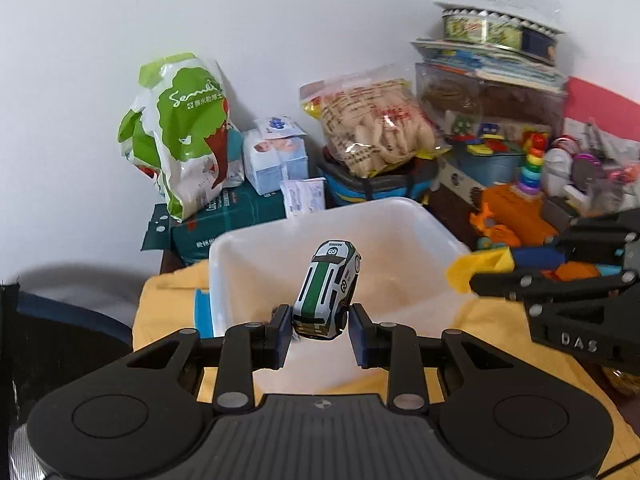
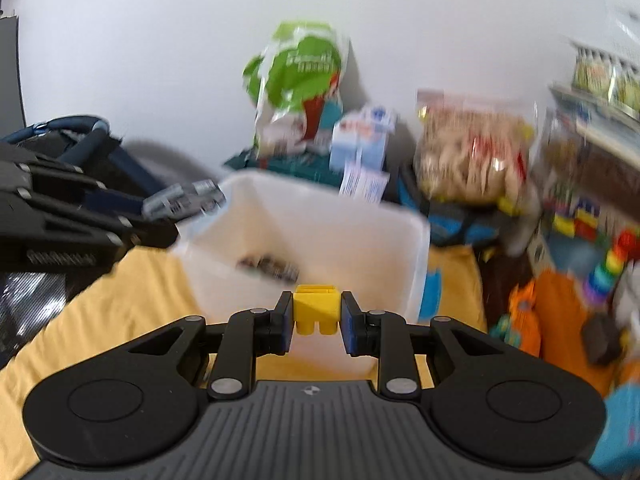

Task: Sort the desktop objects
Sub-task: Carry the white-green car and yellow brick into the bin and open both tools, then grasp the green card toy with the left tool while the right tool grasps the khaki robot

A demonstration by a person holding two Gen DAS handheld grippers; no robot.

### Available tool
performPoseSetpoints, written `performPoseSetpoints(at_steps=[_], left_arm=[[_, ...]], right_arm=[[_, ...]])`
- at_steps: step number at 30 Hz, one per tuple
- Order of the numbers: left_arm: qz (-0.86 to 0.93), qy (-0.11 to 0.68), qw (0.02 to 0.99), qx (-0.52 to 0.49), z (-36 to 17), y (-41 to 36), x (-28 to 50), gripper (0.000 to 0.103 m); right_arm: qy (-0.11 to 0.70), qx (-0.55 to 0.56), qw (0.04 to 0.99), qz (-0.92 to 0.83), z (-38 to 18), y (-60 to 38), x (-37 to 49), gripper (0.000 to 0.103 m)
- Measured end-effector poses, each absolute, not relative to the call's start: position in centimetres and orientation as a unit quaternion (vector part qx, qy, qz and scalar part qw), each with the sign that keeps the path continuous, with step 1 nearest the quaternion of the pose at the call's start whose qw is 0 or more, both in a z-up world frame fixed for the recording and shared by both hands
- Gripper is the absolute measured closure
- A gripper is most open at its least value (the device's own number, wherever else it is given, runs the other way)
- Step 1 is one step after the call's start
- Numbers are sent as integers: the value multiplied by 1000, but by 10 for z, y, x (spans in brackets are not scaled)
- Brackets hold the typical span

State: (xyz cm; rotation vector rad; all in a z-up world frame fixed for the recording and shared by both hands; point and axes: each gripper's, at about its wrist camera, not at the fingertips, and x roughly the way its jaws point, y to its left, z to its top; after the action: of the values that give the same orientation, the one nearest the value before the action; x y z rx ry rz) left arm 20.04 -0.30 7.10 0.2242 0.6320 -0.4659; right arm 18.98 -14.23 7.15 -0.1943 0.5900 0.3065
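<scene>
A white toy car (image 1: 326, 290) with a green stripe and the number 69 hangs nose-up over the near edge of the white plastic bin (image 1: 400, 206). My left gripper (image 1: 320, 326) is shut on the car's lower end. A yellow toy block (image 2: 316, 310) is clamped between the blue pads of my right gripper (image 2: 316, 314), just before the bin's (image 2: 420, 240) near wall. In the left wrist view the right gripper (image 1: 476, 278) comes in from the right with the block (image 1: 480, 268). The right wrist view shows the left gripper (image 2: 160, 220) and the blurred car (image 2: 184, 200) at the bin's left rim.
A small dark blurred object (image 2: 268, 268) lies inside the bin. The bin stands on a yellow cloth (image 1: 168, 320). Behind it are a green-and-white bag (image 1: 180, 132), a tissue pack (image 1: 276, 156), a snack bag (image 1: 372, 124), stacked books and tins (image 1: 492, 52), and orange toys (image 1: 516, 216).
</scene>
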Motion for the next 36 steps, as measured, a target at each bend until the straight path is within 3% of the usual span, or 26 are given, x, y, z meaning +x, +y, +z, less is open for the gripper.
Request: performPoseSetpoints(at_steps=[8,9,10,11,19,21,27,36], left_arm=[[-205,374,896,121,29,-23,248,68],[-202,376,896,121,28,-23,247,68],[-200,373,898,121,28,-23,245,68],[-197,371,899,124,28,-22,244,66],[-181,342,912,133,45,-10,206,52],[-181,337,913,140,44,-8,191,43],[-189,350,904,155,27,-4,149,42],[-185,438,872,116,-39,38,120,41]], right_arm=[[339,-60,930,128,33,-140,254,73],[344,-49,929,127,31,-143,256,69],[346,-42,929,122,30,-145,256,51],[343,-41,932,113,30,-146,254,43],[348,-43,929,118,31,-143,225,40],[355,-41,926,124,29,-142,218,40],[383,-59,914,122,12,-139,195,31],[420,-70,889,169,-39,-136,143,31]])
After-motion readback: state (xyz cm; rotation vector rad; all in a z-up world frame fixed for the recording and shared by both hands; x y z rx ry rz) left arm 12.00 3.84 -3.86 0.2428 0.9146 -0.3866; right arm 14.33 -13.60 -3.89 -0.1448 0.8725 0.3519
